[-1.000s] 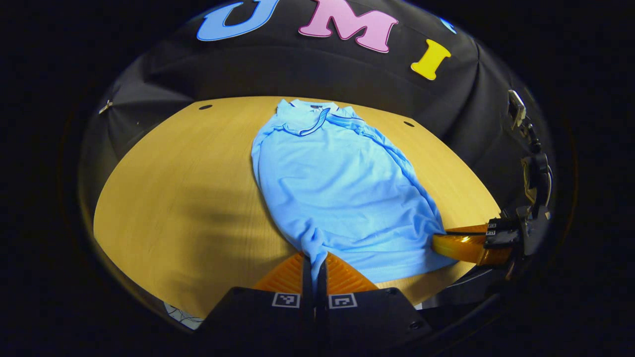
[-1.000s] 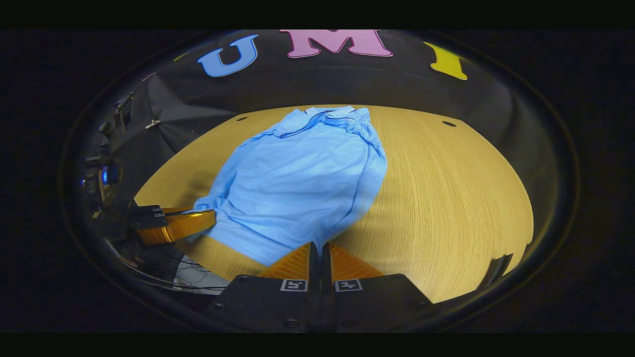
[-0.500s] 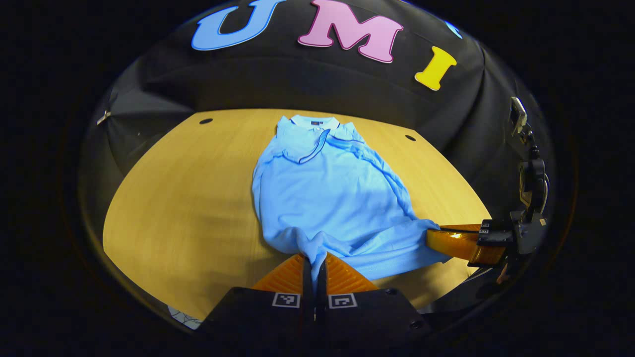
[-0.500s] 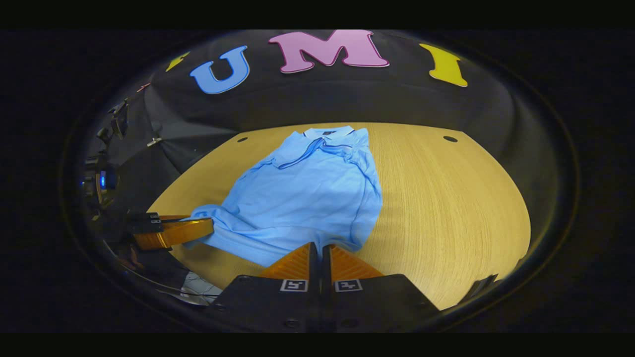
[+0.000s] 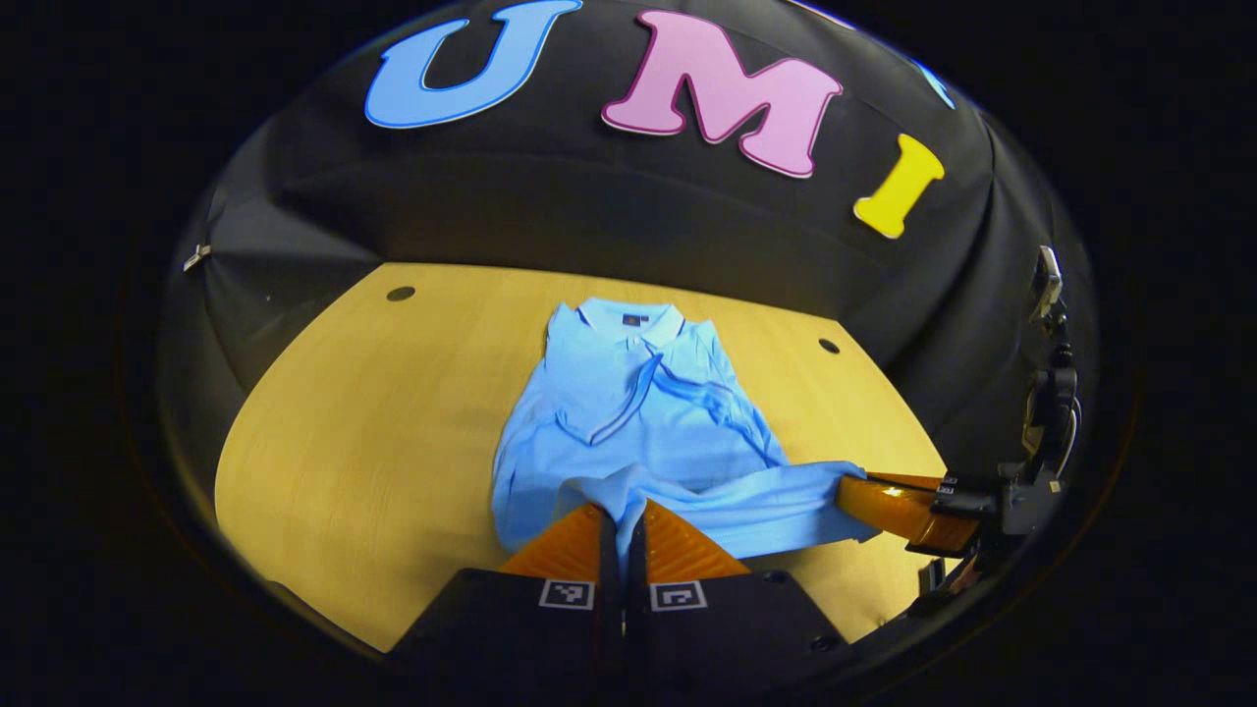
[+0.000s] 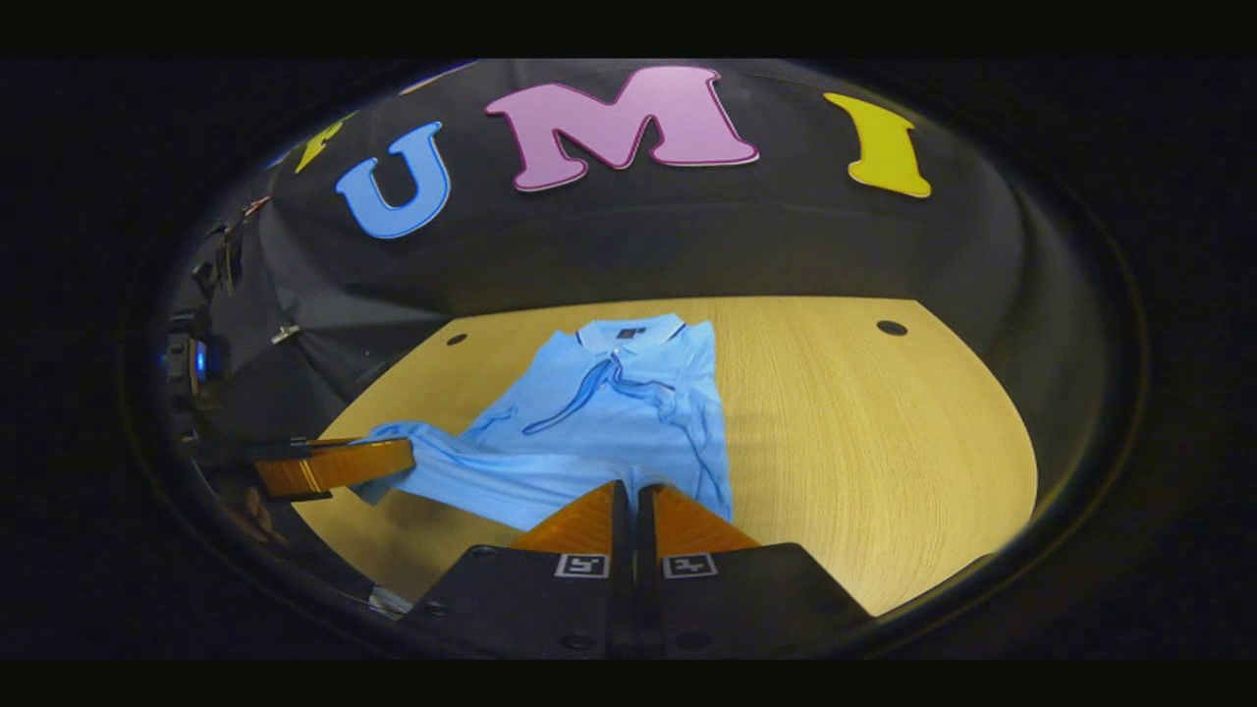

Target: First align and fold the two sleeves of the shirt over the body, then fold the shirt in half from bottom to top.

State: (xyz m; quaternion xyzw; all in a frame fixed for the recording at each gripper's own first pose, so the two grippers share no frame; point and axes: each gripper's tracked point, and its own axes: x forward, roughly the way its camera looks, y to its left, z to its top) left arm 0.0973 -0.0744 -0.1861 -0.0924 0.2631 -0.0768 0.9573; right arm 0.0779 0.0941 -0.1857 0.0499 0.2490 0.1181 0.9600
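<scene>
A light blue polo shirt (image 5: 628, 412) lies on the wooden table (image 5: 373, 432), collar at the far side, both sleeves folded over the body. My left gripper (image 5: 621, 511) is shut on the left corner of the shirt's bottom hem, which is lifted off the table. In the right gripper view my right gripper (image 6: 629, 488) is shut on the other hem corner of the shirt (image 6: 609, 412). The hem hangs stretched between them above the body. The right gripper (image 5: 864, 491) shows at the right in the left gripper view; the left gripper (image 6: 378, 457) shows at the left in the right gripper view.
The round table (image 6: 884, 442) has small dark holes (image 5: 400, 293) (image 6: 892, 327) near its far edge. The black booth wall stands close behind the table. Bare wood lies on both sides of the shirt.
Both grippers have risen and moved toward the collar, carrying the bottom hem up and over the shirt's body. The visible flat part of the shirt has grown shorter.
</scene>
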